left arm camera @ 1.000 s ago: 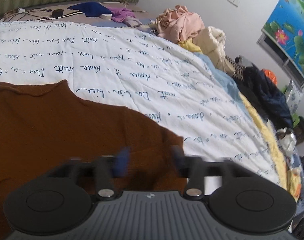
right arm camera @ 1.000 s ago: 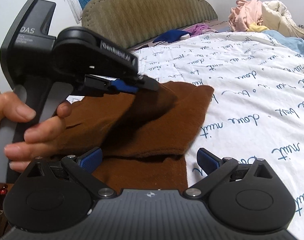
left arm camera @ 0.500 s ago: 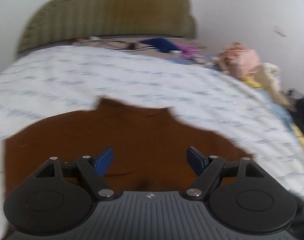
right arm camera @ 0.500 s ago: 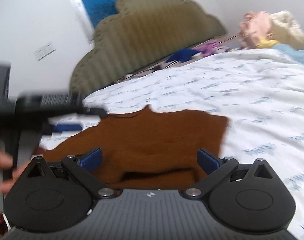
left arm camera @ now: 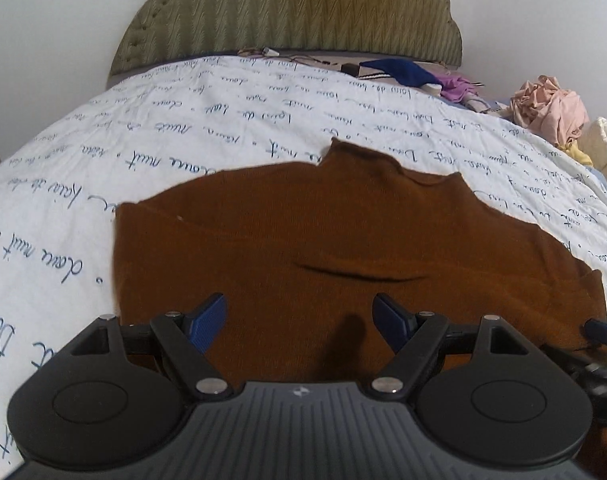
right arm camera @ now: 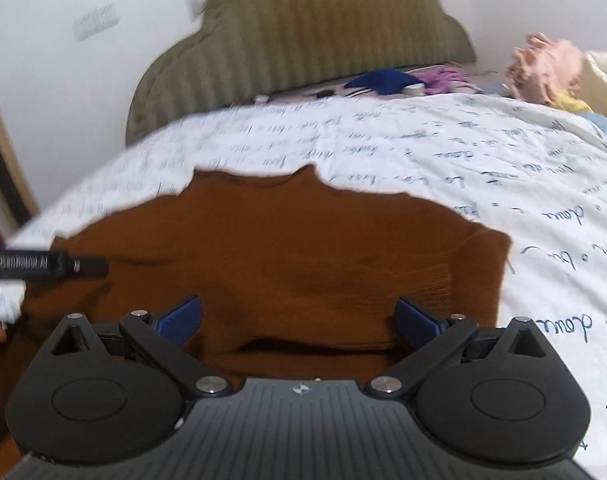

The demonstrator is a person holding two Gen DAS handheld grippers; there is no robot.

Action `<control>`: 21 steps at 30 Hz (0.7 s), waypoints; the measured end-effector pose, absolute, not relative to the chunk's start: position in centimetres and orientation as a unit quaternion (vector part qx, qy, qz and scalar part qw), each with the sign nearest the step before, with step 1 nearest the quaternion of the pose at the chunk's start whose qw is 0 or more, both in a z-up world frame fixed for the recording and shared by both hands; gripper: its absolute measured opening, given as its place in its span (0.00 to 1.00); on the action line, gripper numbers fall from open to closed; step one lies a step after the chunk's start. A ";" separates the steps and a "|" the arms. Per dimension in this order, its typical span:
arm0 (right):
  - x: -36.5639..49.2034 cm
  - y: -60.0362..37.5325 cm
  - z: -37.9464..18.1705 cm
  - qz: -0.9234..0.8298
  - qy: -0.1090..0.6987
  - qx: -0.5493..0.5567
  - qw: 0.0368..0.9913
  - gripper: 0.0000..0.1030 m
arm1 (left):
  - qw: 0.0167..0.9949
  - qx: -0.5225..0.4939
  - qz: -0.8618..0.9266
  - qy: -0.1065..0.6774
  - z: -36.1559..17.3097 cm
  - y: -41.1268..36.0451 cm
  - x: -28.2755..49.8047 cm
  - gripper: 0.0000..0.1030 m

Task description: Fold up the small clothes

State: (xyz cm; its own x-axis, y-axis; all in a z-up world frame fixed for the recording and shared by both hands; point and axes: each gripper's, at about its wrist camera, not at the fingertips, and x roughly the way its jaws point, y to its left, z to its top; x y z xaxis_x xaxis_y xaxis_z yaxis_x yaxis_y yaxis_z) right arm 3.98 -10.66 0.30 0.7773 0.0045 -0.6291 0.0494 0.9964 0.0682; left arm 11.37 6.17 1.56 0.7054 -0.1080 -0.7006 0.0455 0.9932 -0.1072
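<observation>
Rust-brown knit, a small sweater (left arm camera: 343, 248), lies spread on the bed's script-printed white quilt (left arm camera: 183, 136), straight ahead of both your grippers. Your left gripper (left arm camera: 301, 316) has its jaws spread wide with nothing between them, the blue pads (left arm camera: 207, 318) hanging over the sweater's near part; whether they touch the cloth cannot be told. Your right gripper (right arm camera: 297, 318) is likewise wide open and empty, above a folded near edge of the sweater (right arm camera: 323, 264).

Beyond the jaws the collar notch points toward the olive headboard (left arm camera: 303, 8). Bare quilt lies to the left and beyond the collar.

The left view alone shows a blue fingertip of your right gripper at the sweater's right edge, and sharply the pink clothes pile (left arm camera: 551, 106) far right. The right view, blurred, alone shows your left gripper's black arm (right arm camera: 47, 266) over the sweater's left side.
</observation>
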 end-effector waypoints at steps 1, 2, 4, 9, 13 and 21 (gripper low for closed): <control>4.2 -10.5 -0.1 -0.021 0.341 0.025 0.939 0.98 | 0.921 -0.043 -0.044 0.384 1.5 6.2 11.2 0.78; 4.3 -10.4 -0.2 -0.031 0.342 0.018 0.939 0.98 | 0.921 -0.044 -0.045 0.384 1.5 6.3 11.1 0.78; 3.9 -10.4 0.2 -0.036 0.331 0.025 0.943 0.98 | 0.920 -0.041 -0.048 0.387 1.4 6.2 10.9 0.78; 2.3 -10.5 0.8 -0.030 0.318 0.042 0.947 0.99 | 0.920 -0.036 -0.045 0.388 1.2 6.0 10.4 0.78; 1.1 -10.2 0.6 -0.025 0.324 0.049 0.944 0.99 | 0.919 -0.036 -0.047 0.389 1.2 5.9 9.5 0.78; -1.2 -9.7 -0.4 -0.031 0.327 0.065 0.942 0.99 | 0.917 -0.054 -0.052 0.393 1.9 6.4 6.8 0.78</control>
